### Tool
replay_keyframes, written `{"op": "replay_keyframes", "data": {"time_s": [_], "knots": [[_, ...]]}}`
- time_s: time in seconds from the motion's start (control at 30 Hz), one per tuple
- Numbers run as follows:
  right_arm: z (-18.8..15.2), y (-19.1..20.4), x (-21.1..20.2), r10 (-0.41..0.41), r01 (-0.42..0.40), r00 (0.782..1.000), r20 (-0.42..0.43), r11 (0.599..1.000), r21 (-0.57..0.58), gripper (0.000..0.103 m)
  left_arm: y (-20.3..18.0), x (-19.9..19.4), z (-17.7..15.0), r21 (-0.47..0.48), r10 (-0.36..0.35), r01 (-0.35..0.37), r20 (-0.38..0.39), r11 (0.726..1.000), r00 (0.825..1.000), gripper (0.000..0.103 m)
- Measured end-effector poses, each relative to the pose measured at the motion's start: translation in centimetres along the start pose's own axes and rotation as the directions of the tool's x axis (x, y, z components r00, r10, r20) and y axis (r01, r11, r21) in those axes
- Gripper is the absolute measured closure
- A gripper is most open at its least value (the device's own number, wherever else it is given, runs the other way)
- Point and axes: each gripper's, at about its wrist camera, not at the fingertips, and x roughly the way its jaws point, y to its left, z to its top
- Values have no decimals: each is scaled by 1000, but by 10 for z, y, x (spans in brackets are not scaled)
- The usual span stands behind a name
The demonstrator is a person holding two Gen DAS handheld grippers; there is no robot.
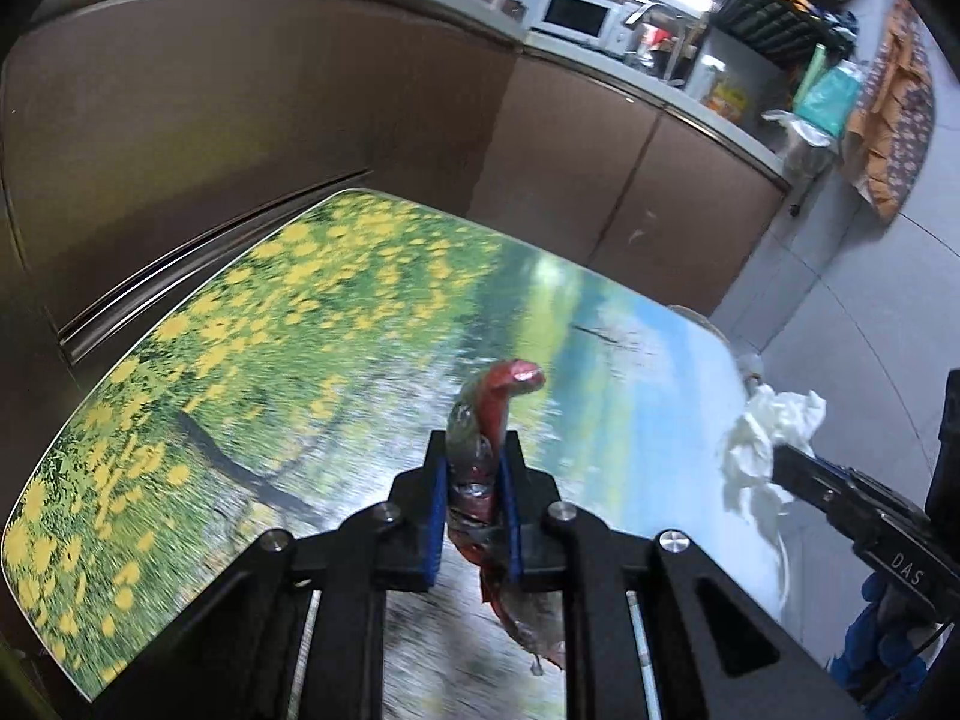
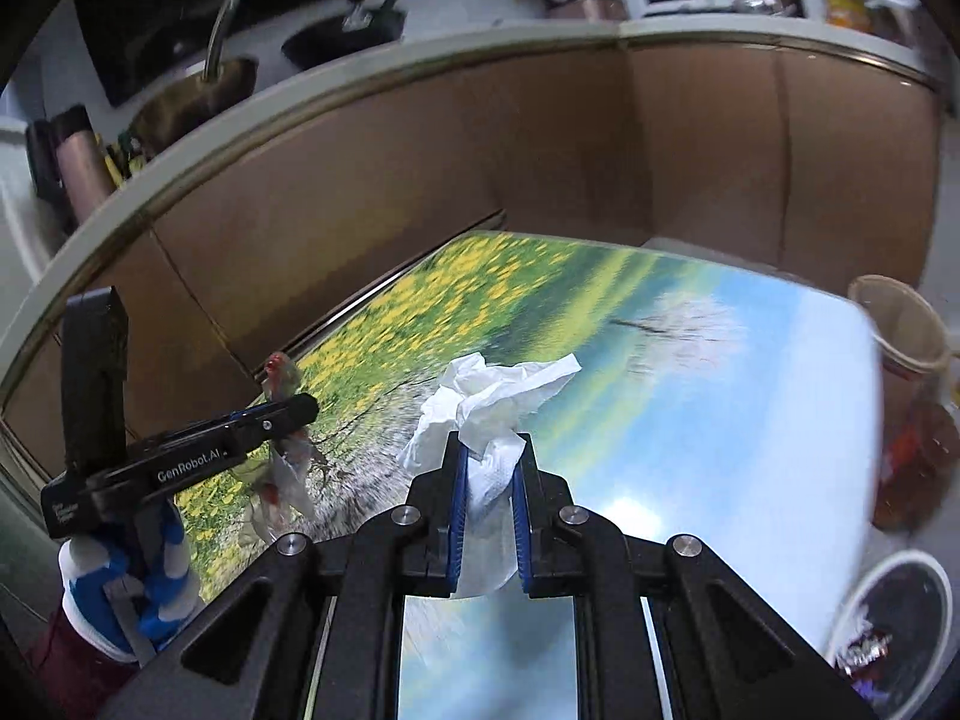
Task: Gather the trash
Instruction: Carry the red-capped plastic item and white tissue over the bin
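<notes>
Above the counter [image 2: 750,360] with the printed meadow picture, both tools are lifted and each one is loaded. The left tool [image 1: 477,480] is clenched on a crumpled red and clear wrapper [image 1: 501,384], which stands up between its blue pads. The right tool [image 2: 489,468] is closed on a white paper tissue [image 2: 498,390], and the tissue spreads out above the pads. So the picking step seems finished, and the carrying step is now in hand. At the lower right edge of the right view, a round white-rimmed bin [image 2: 864,594] with a dark inside shows, perhaps already with some trash, but it is blurred. The next move calls for bringing each tool over this bin, one after the other, and opening only when directly above it
</notes>
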Motion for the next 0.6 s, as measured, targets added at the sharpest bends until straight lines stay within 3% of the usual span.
{"op": "replay_keyframes", "data": {"time_s": [0.13,0.23,0.4,0.6], "knots": [[-18,-30,-49,-71,69,996,60,997,48,90,-46,-6,-6,54,-53,54,-9,997,999,89],[-35,-59,-88,-172,164,980,99,983,87,90,-98,-1,-13,118,-114,117,-36,986,993,89],[-67,-117,-140,-363,341,925,116,924,175,89,-187,20,-32,213,-196,214,-102,953,975,89],[-104,-196,-166,-547,513,836,44,808,291,89,-296,68,-60,308,-244,301,-210,903,947,88]]}}
